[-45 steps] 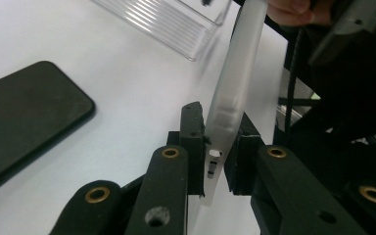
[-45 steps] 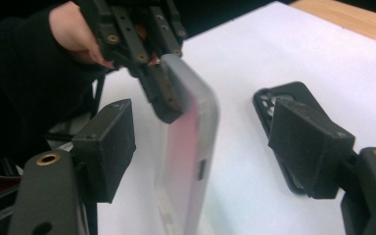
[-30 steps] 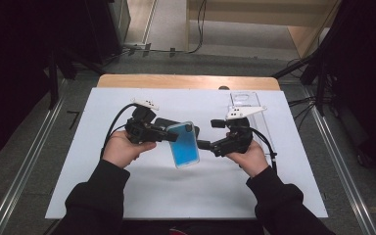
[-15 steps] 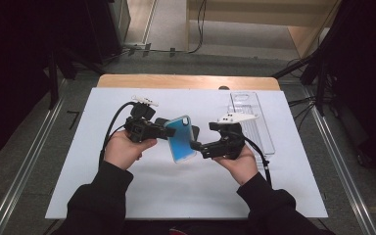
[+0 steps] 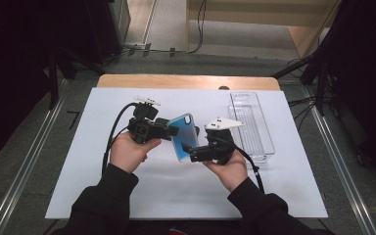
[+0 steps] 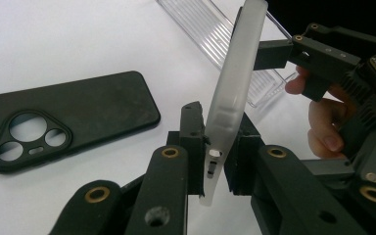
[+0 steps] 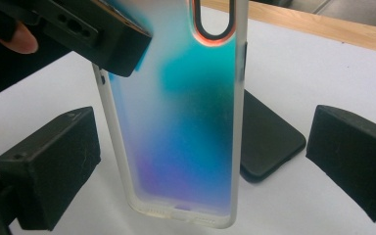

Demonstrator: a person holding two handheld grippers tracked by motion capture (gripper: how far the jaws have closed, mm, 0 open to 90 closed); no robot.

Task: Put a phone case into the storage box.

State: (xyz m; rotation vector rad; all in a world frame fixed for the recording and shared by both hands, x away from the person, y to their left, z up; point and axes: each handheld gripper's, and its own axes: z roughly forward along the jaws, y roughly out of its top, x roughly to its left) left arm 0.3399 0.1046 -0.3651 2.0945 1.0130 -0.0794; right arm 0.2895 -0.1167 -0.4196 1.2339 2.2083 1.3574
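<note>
The left tool (image 5: 172,131) grips the blue phone case (image 5: 184,136) upright above the tabletop (image 5: 103,103); the right tool (image 5: 186,148) gapes around its near end

A lab recording bay: white-topped table (image 5: 127,196) between metal floor rails (image 5: 24,171), black curtains (image 5: 10,73), trailing cables (image 5: 196,29).

— Can we read any lettering here, a brand, a number, a label?

— We find none. The blue gradient phone case (image 7: 176,112) bears no print that we can make out, and the black phone case (image 6: 68,117) lying on the counter (image 5: 127,196) shows a plain back. The clear plastic tray (image 5: 254,122) carries no legible mark either.
</note>
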